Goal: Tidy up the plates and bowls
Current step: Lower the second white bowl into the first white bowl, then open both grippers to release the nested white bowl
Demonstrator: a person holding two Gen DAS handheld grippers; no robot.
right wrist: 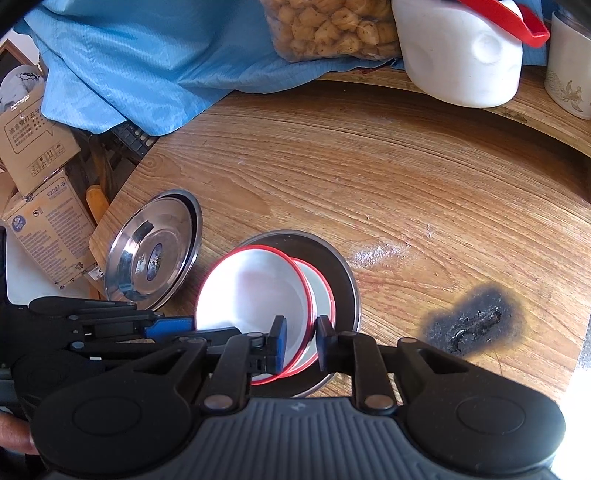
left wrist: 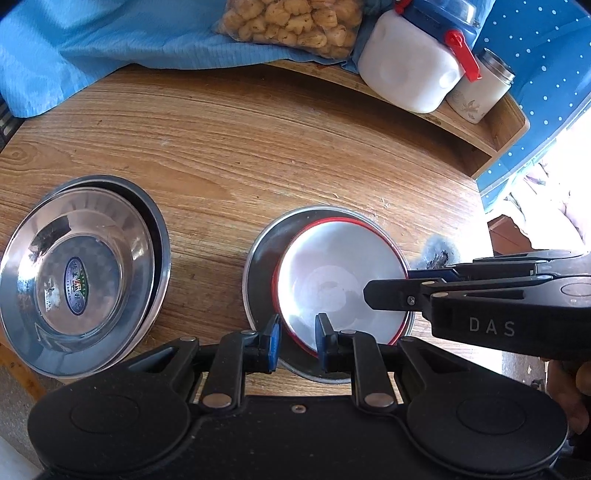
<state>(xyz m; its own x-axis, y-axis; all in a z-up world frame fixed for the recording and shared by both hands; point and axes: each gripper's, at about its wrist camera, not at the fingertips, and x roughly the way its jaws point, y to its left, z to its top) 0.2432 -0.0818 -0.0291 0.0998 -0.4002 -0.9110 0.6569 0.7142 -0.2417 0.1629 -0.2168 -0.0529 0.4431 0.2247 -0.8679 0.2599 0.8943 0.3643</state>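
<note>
- While you hold both grippers over it, the wooden tabletop [left wrist: 258, 147] shows bare grain across its middle, with a black burn mark [right wrist: 472, 325] toward the right edge and a pale powdery smudge [right wrist: 376, 254] just beyond it.
- Along the far edge a blue cloth [left wrist: 110, 37] is bunched up, and a clear bag of snacks [left wrist: 295, 22] lies on it.
- At the far right corner a raised wooden ledge [left wrist: 491, 133] carries a white jar [left wrist: 406, 74] with a red clip and, just beside it, a cup [left wrist: 476, 96] with a metal lid.
- Past the left edge, off the tabletop, stand cardboard boxes [right wrist: 40, 140].
- Near the left edge sit two steel plates [left wrist: 74, 273], one nested in the other; the top one has a sticker in its centre and nothing else in it.
- Near the front edge, about midway, another steel plate [left wrist: 262, 266] holds two white bowls with red rims.
- From the right wrist camera, the upper bowl [right wrist: 255, 291] sits tilted over the lower bowl [right wrist: 323, 295], covering most of it. Both look empty.
- Your left gripper [left wrist: 297, 341] is clamped on the near rim of the upper bowl, a pad on each side of it.
- Your right gripper [right wrist: 301, 341] straddles that bowl's rim on the opposite side, jaws narrow; you cannot tell whether its pads press on it.
</note>
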